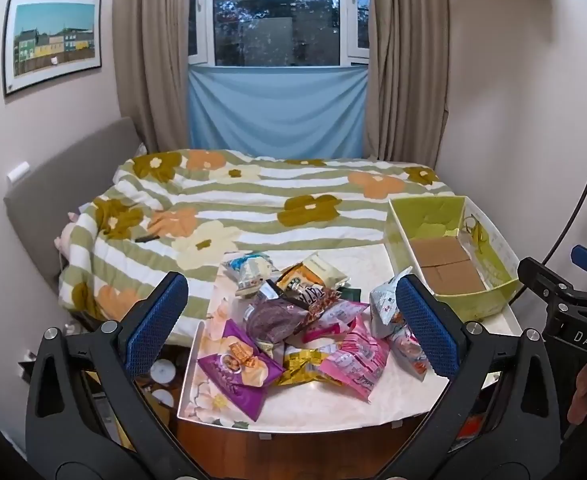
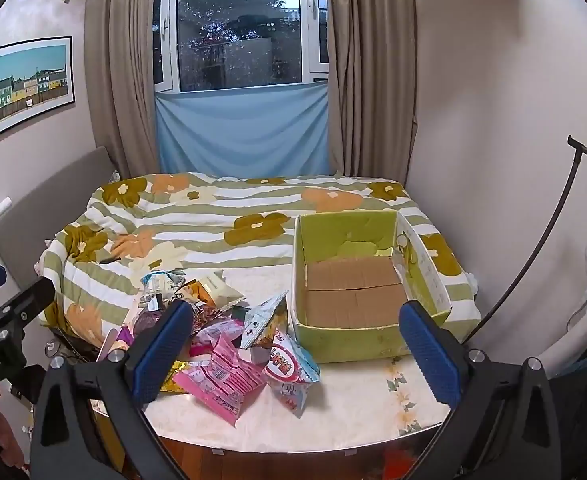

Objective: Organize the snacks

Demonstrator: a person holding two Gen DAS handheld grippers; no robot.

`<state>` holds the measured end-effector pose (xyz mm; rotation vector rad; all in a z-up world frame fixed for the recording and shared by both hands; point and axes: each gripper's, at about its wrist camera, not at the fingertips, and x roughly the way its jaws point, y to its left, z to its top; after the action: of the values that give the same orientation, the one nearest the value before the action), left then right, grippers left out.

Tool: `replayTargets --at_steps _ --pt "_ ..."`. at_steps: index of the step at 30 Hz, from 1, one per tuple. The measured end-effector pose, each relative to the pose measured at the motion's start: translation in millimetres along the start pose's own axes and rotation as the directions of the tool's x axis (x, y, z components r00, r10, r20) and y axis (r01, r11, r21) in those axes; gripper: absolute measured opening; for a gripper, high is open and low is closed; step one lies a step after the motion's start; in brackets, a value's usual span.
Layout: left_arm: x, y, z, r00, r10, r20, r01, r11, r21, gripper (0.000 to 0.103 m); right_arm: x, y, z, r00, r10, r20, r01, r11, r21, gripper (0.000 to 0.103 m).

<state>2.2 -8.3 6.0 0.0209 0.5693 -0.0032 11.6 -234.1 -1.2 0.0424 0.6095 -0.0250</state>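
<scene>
Snacks (image 1: 305, 332) lay heaped on the table (image 1: 333, 404), with the green box (image 1: 453, 256) standing empty at about two o'clock from the pile, its cardboard floor bare. Both sets of tongs hung above the near edge: the left tongs (image 1: 293, 328) were spread wide with nothing between them, and the right tongs (image 2: 297, 352) were likewise released and empty. The packets looked light, crinkly and slick, and probably puffed with air, so a hard squeeze might crush what was inside. A sealed end seam seemed the best hold. The purple packet (image 1: 237, 372), lying loose at seven o'clock in the pile, looked easiest to lift first.
</scene>
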Motion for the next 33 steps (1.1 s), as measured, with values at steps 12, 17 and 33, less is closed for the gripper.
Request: replayTargets --at_steps 12,17,33 --pt "7.6 1.6 -1.7 1.0 0.015 -0.011 -0.015 1.0 -0.013 0.103 10.1 3.5 5.4 1.0 0.008 -0.014 -0.008 1.0 -0.008 0.103" --pt "10.5 4.1 -2.1 1.0 0.014 -0.014 -0.015 1.0 -0.021 0.103 13.8 9.2 1.2 1.0 0.017 -0.016 -0.017 1.0 -0.015 0.103" --pt "13.8 7.6 -1.3 1.0 0.017 -0.014 -0.017 1.0 -0.024 0.103 19.3 15.8 3.5 1.0 0.022 -0.013 -0.022 1.0 -0.021 0.102"
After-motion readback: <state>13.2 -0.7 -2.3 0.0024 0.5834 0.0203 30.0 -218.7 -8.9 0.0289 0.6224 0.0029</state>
